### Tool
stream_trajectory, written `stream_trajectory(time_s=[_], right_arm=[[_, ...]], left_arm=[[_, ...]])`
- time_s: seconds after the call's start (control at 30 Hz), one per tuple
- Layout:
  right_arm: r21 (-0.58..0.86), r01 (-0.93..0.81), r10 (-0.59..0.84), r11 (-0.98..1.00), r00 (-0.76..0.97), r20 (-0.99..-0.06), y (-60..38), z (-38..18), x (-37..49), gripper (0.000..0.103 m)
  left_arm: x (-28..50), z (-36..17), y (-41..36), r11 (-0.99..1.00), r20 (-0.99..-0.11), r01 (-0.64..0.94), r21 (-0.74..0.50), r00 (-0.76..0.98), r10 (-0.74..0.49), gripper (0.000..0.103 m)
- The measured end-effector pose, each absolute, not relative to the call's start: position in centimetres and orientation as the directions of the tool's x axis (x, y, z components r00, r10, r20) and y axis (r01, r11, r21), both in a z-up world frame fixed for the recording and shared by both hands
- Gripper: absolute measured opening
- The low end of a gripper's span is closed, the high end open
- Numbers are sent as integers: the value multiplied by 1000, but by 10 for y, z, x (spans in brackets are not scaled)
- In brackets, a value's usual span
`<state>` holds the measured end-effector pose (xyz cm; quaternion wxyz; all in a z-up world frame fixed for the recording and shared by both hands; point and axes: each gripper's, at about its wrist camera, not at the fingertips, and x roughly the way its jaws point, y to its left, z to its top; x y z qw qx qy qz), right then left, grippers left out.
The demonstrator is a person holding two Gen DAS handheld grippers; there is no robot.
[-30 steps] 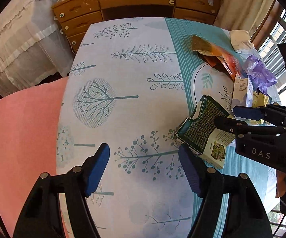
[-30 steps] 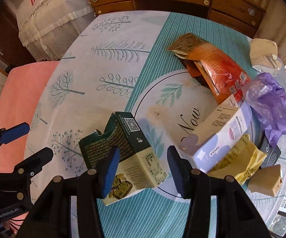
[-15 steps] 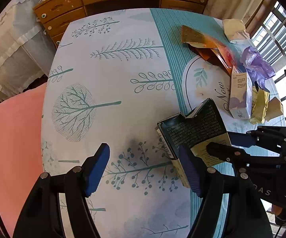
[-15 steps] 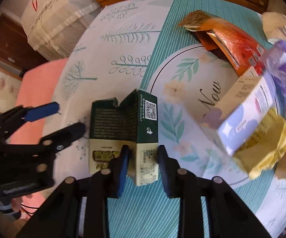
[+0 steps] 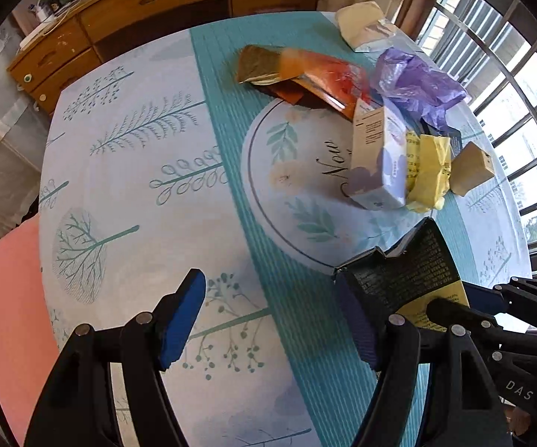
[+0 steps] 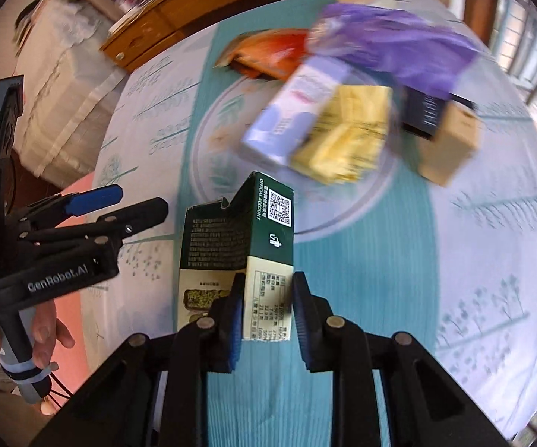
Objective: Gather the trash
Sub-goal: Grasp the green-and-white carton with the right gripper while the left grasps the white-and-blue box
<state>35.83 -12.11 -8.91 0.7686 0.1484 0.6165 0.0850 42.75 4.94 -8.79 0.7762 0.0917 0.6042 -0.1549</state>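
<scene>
Fingers of the right gripper (image 6: 264, 313), black with blue rubber pads, are pinched onto the cream lower end of a dark green carton (image 6: 238, 246), which stands upright between them above the table (image 6: 361, 260), its torn top flaps ragged, a QR code on its narrow side and fine print on the broad face; in the left wrist view the same carton (image 5: 406, 279) shows just beside the left gripper's right pad, with the right gripper's fingers coming in from the right edge; the left gripper (image 5: 274, 314) is spread wide with nothing between its blue pads, hovering over the table's cloth (image 5: 156, 186), a smooth pale sheet printed with trees and sprigs, crossed by a ribbed teal band and a round panel lettered "Now"; a bare hand (image 6: 43, 329) wraps the left gripper's handle at the left of the right wrist view; farther out, across the round panel, lies a loose heap: a glossy lilac-and-white box (image 5: 380, 164) lying tilted, a crumpled yellow wrapper (image 5: 428, 167) touching it, a small tan cardboard box (image 5: 471, 165) beside that, a wrinkled purple plastic bag (image 5: 413, 82), a shiny orange-red foil pouch (image 5: 324, 74) and a cream packet (image 5: 361, 24) at the far rim; wooden drawers (image 5: 138, 11) stand beyond the table.
</scene>
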Motion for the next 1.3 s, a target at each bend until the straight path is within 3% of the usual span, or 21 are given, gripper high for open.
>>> stream_trajectory(time_s=[0.37, 0.8, 0.9, 1.07, 1.3], right_arm=[[334, 281, 246, 900, 304, -920, -178, -93, 328, 24], [393, 416, 255, 820, 349, -902, -209, -102, 300, 24], [392, 419, 252, 819, 352, -901, -211, -101, 298, 24], [397, 418, 256, 817, 354, -899, -214, -101, 296, 24], [407, 350, 290, 844, 341, -894, -206, -92, 299, 24]], left_arm=[[470, -83, -27, 886, -960, 449, -115, 179, -215, 71], [515, -131, -58, 883, -983, 448, -142, 38, -178, 70], [522, -131, -53, 891, -977, 420, -169, 46, -207, 54], [523, -121, -43, 894, -967, 397, -208, 55, -249, 50], [491, -94, -12, 907, -964, 386, -167, 131, -233, 47]])
